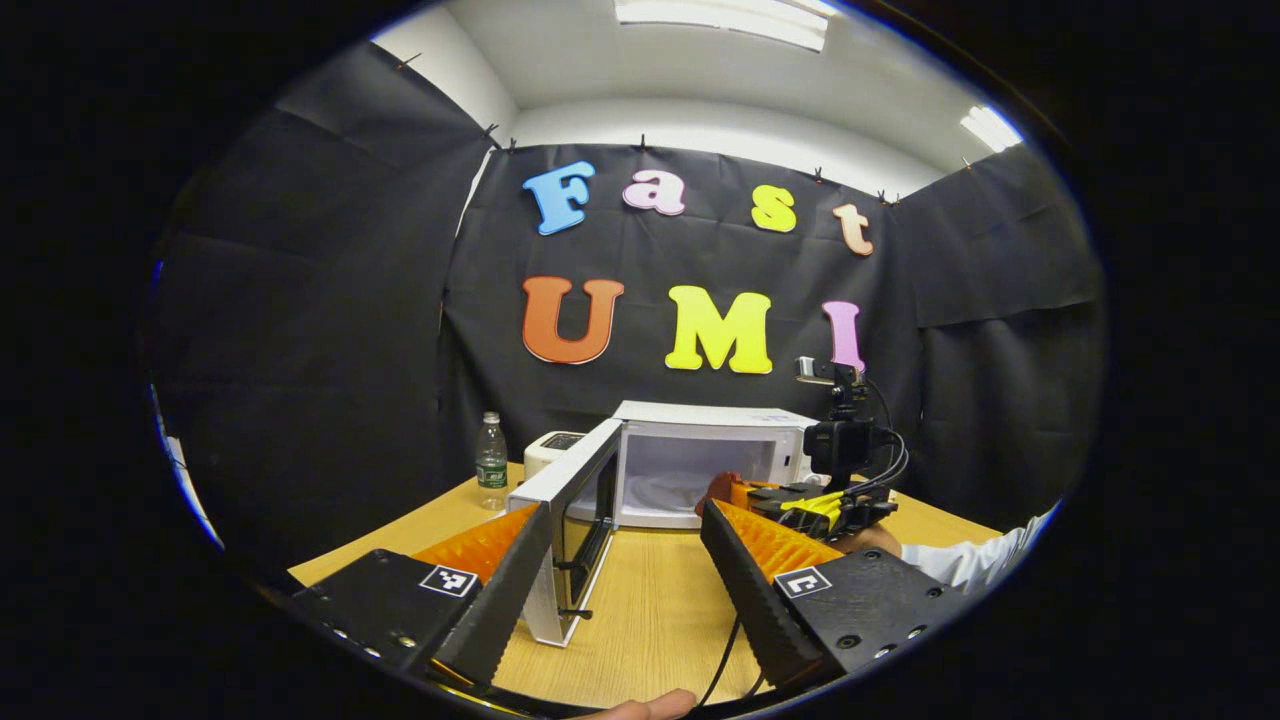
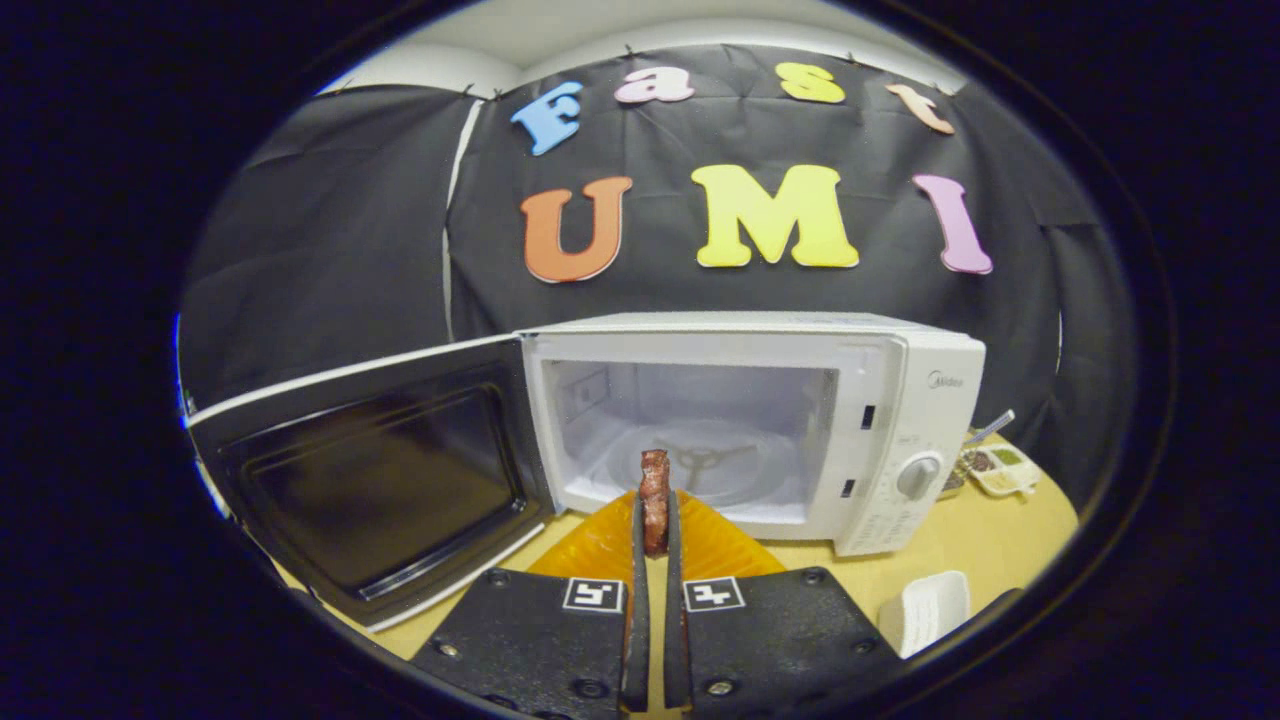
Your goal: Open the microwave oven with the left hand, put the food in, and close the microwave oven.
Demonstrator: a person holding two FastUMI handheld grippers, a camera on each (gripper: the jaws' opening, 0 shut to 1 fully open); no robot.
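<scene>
A white microwave (image 1: 700, 440) (image 2: 900, 400) stands on the wooden table with its door (image 1: 570, 510) (image 2: 370, 470) swung wide to the left, showing the glass turntable (image 2: 700, 465) in the bare cavity. My right gripper (image 2: 655, 515) is shut on a dark red strip of food (image 2: 654, 495), held upright just in front of the cavity mouth. In the left gripper view that same right gripper (image 1: 800, 500) hovers at the oven opening, with a hand and white sleeve behind it. My left gripper (image 1: 625, 525) is open, back from the oven and right of the door's free edge, holding nothing.
A water bottle (image 1: 491, 462) and a white toaster (image 1: 550, 450) stand left of the oven. Right of the oven sit a compartment tray with food (image 2: 995, 468) and a small white dish (image 2: 925, 610). A black cable (image 1: 722, 655) lies on the table (image 1: 660, 600).
</scene>
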